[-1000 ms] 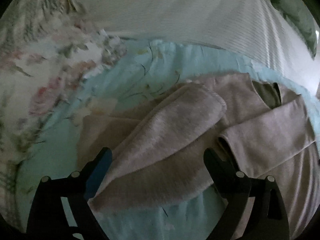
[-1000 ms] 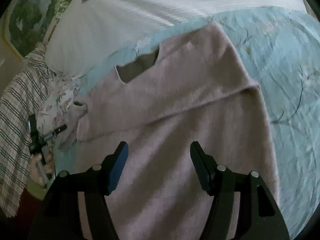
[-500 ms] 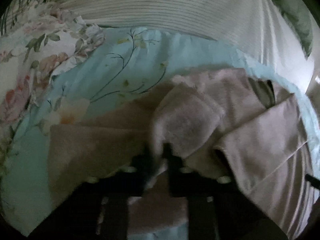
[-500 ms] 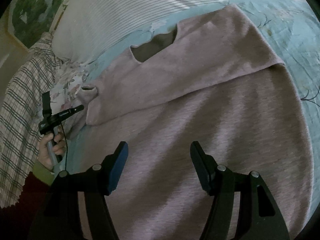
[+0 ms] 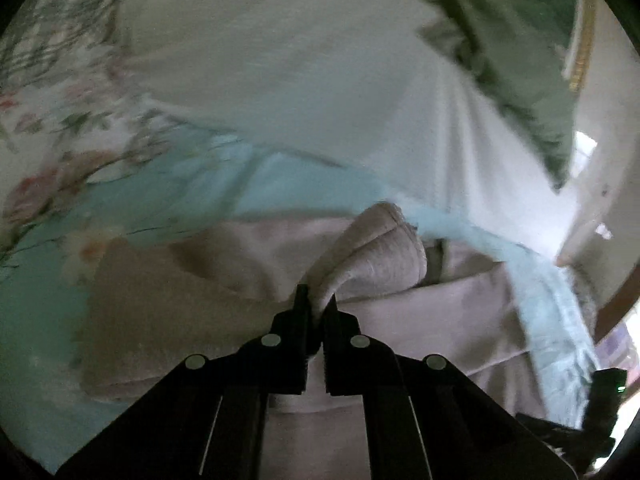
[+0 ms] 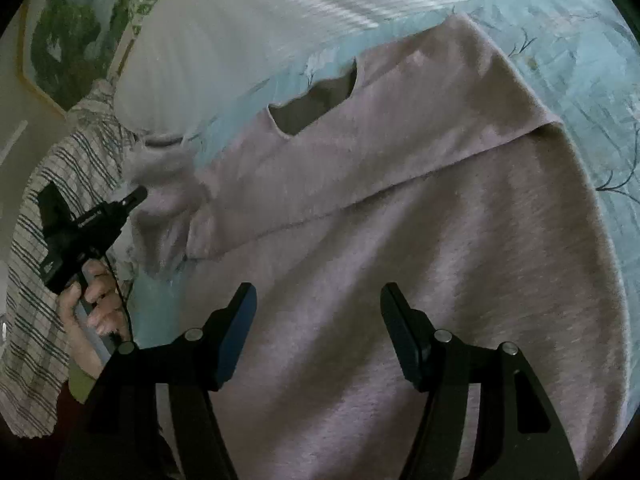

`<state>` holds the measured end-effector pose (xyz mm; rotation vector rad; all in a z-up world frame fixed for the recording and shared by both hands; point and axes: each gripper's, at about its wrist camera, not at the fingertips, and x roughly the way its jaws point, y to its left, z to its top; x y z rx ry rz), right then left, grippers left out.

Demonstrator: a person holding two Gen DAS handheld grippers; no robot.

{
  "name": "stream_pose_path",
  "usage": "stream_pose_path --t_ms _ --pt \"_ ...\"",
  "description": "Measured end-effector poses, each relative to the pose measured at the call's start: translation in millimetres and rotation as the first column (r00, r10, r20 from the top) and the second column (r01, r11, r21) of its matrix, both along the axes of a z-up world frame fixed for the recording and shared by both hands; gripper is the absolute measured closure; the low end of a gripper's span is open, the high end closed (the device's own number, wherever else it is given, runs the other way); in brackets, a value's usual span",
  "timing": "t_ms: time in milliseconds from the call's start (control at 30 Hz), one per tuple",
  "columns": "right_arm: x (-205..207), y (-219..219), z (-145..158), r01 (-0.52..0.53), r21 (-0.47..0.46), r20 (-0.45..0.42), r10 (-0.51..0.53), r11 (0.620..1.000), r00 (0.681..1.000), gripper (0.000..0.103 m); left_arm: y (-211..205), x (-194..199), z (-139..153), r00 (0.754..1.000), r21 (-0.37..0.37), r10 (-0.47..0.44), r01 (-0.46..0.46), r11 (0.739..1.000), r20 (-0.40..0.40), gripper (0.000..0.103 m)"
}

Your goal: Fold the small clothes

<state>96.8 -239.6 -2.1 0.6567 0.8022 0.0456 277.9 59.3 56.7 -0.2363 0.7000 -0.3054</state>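
Observation:
A dusty-pink sweater [image 6: 420, 240] lies spread on a light blue floral bedspread [image 6: 580, 64], its right sleeve folded across the chest below the neck opening [image 6: 316, 104]. My left gripper [image 5: 317, 304] is shut on the sweater's left sleeve [image 5: 376, 256], whose cuff bunches up above the fingertips, lifted off the bed. In the right wrist view the left gripper [image 6: 136, 196] shows at the far left, held by a hand [image 6: 96, 296], with the sleeve [image 6: 164, 184] rising from it. My right gripper [image 6: 318, 300] hovers open over the sweater's lower body, nothing between its fingers.
A white ribbed pillow [image 6: 260, 32] lies beyond the sweater's collar. A floral pillowcase [image 5: 60, 92] is at the left and a green patterned cushion [image 5: 520, 80] at the back right. A plaid cloth [image 6: 52, 208] hangs at the left edge of the bed.
My left gripper went from wide open around the sleeve to shut on it, then lifted it and swung right. The right gripper stayed open over the sweater's body.

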Motion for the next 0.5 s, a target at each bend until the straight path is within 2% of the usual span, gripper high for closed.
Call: stream_pose_path --t_ms 167,267,500 --pt "-11 -17 2 0.047 0.011 0.011 -0.047 0.999 0.999 0.038 -84 -6 0 0.994 0.044 -0.113 0.113 0.993 0.009 0.099" --pt "-20 -29 4 0.073 0.010 0.018 -0.073 0.997 0.997 0.038 -134 -4 -17 0.987 0.061 -0.157 0.158 0.986 -0.019 0.099" --pt "-29 -52 6 0.139 0.023 0.026 -0.140 0.990 0.990 0.038 -200 7 -60 0.977 0.143 -0.200 0.209 0.967 -0.072 0.099"
